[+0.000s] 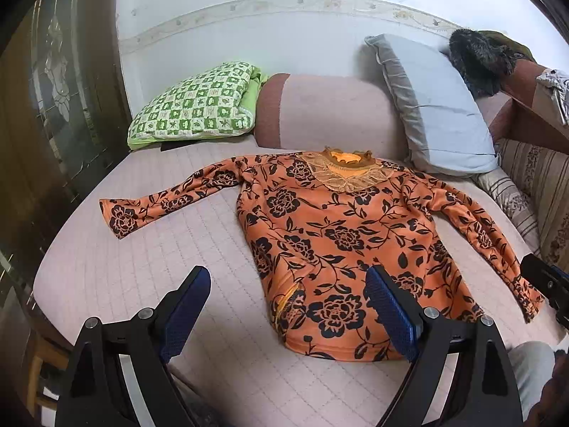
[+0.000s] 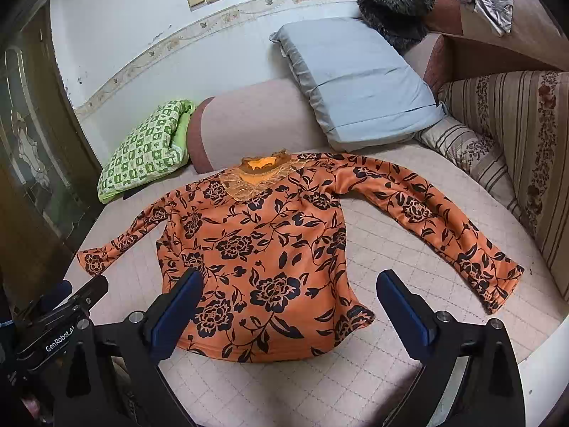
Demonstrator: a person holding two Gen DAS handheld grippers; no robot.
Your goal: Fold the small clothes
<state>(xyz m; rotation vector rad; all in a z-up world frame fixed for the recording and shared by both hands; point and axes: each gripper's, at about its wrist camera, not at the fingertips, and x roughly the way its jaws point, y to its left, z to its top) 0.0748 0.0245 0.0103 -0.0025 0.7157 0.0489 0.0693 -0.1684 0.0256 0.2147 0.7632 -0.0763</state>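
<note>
1. An orange long-sleeved top printed with black flowers and leaves (image 1: 330,245) lies flat and face up on the pale pink quilted bed cover (image 1: 142,277). Its collar points toward the wall and its hem toward the person holding the tools. My guess is it has been spread out this way so the folds can start from clean edges.

2. Both sleeves are stretched out to the sides. One reaches toward the dark wooden door, and the other angles down along the striped floral cushion (image 2: 512,149). Nothing is folded yet, so the job looks to be at its very start.

3. The left gripper (image 1: 288,306) hovers over the hem with its blue-padded fingers (image 1: 389,311) spread wide and holding nothing. The near hem corner sits between them.

4. The right gripper (image 2: 288,306) is likewise wide open and empty, poised above the other hem corner. Each tool seems lined up with its own side of the garment.

5. The cloth looks soft and slightly fleecy, with a small rumple near the hem and a lacy beige yoke under a frilled neckline.

6. Behind it, a green chequered pillow (image 1: 192,106), a pink bolster (image 1: 320,110) and a grey-blue pillow (image 1: 437,106) stand back against the wall, clear of the working space.
</note>
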